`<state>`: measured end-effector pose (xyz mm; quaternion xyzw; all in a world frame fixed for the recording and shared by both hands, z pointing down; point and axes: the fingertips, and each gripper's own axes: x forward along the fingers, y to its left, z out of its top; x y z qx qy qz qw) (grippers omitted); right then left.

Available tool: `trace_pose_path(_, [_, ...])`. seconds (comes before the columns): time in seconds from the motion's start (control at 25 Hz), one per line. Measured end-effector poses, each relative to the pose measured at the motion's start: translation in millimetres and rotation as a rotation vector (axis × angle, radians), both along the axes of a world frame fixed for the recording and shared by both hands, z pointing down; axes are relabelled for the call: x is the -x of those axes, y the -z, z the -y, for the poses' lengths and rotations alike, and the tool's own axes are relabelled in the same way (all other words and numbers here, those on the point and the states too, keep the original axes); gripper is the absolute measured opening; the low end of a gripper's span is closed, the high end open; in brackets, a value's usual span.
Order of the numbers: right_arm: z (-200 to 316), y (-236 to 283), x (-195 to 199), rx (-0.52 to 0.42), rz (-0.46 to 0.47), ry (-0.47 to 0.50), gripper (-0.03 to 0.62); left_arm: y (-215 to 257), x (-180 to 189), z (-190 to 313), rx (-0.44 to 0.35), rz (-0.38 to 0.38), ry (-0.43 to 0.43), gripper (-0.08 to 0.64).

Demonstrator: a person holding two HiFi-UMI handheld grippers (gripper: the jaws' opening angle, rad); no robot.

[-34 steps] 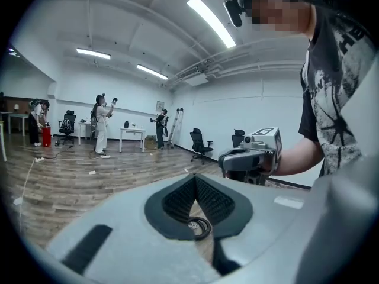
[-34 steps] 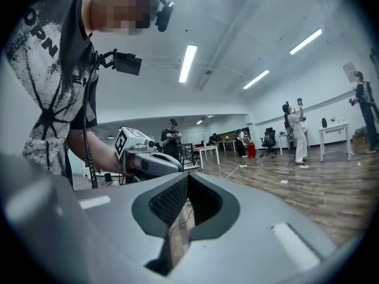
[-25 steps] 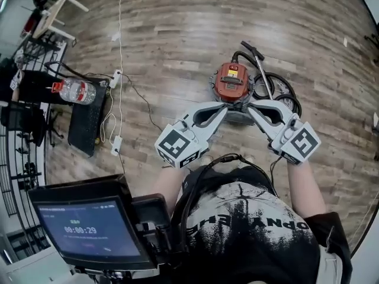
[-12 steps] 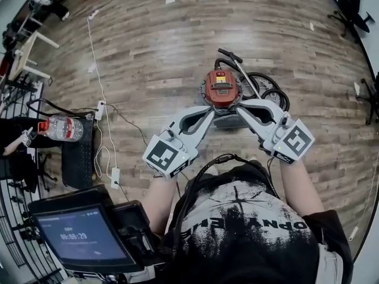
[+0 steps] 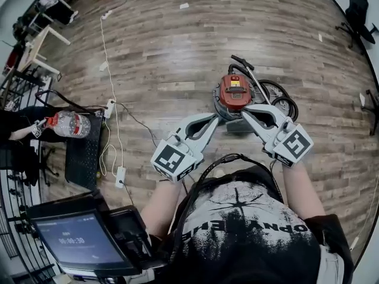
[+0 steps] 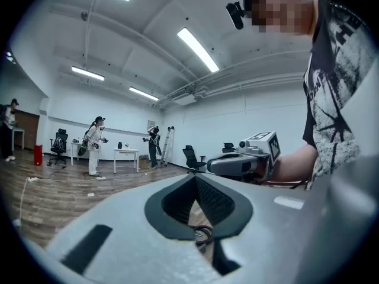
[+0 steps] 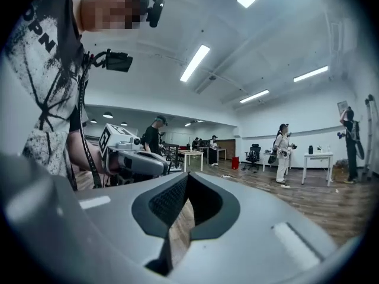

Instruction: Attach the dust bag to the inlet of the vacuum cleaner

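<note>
Red vacuum cleaner (image 5: 235,92) stands below, beyond the right hand-held gripper (image 5: 245,112).

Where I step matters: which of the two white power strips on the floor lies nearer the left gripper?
The near power strip, left of the left gripper; the far power strip lies higher up, by the water bottle.

Matt wood-plank floor (image 5: 177,52), glossy red vacuum cleaner (image 5: 234,92)
</note>
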<state>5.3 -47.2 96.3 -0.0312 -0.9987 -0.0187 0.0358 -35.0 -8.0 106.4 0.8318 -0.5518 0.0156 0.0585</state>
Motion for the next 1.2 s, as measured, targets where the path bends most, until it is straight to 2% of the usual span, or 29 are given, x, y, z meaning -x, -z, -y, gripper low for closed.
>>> trace_pose_path(0.2, [-8.2, -15.6, 12.7, -0.046, -0.076, 0.029, 0.005, -2.9, 7.2, -11.2, 0.010, 0.034, 0.027, 0.005])
trace_pose_path(0.36, [-26.3, -11.6, 19.7, -0.073, -0.122, 0.028, 0.005, 4.3, 8.4, -31.5, 0.001, 0.010, 0.038, 0.005])
trace_pose_path(0.52, [-31.0, -15.8, 33.6, -0.171, -0.090, 0.091, 0.005, -1.7, 18.5, -31.8, 0.004, 0.051, 0.071, 0.004])
trace_pose_path(0.64, [-27.9, -24.0, 41.9, -0.145, -0.082, 0.108, 0.005, -6.7, 30.0, -27.5, 0.009, 0.040, 0.105, 0.005])
trace_pose_path(0.88, [-56.5, -16.5, 52.8, -0.178, -0.101, 0.120, 0.006, 4.2, 47.4, -58.4, -0.010, -0.024, 0.156, 0.004])
trace_pose_path(1.2, [-68.4, -16.2, 59.5, -0.201, -0.069, 0.145, 0.006, -7.7, 50.9, -66.1, 0.003, -0.017, 0.160, 0.005])
